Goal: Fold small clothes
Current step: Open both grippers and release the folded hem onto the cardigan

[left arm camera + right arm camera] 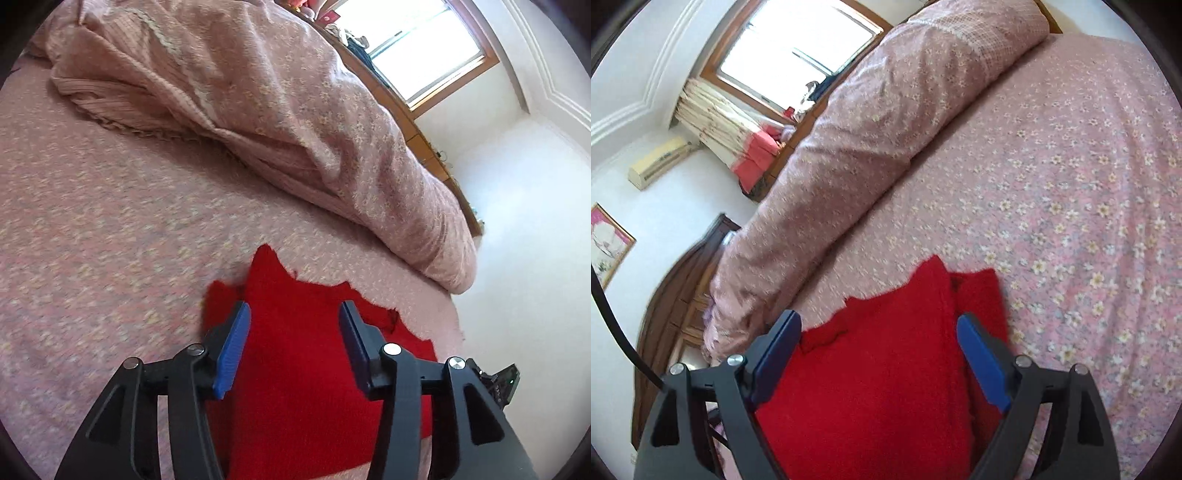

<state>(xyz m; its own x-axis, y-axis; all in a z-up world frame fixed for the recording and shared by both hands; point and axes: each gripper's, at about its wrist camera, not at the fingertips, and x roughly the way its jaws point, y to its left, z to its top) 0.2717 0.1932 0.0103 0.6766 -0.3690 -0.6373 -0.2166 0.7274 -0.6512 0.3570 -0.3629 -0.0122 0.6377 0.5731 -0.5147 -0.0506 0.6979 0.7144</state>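
A red knitted garment (pixel 295 354) lies on the pink flowered bed sheet (pixel 92 221). It looks partly folded, with layered edges at its far end. My left gripper (pixel 293 314) is open, its blue pads apart over the red cloth, holding nothing. In the right wrist view the same red garment (pixel 879 369) fills the space between the fingers. My right gripper (pixel 879 325) is open above it, with a folded layer edge running up the right side. I cannot tell whether either gripper touches the cloth.
A rolled pink quilt (pixel 295 110) lies along the far side of the bed; it also shows in the right wrist view (pixel 868 129). A wooden headboard (pixel 672 325), a window (pixel 798 48) and white walls lie beyond. The bed edge (pixel 454 306) is close on the right.
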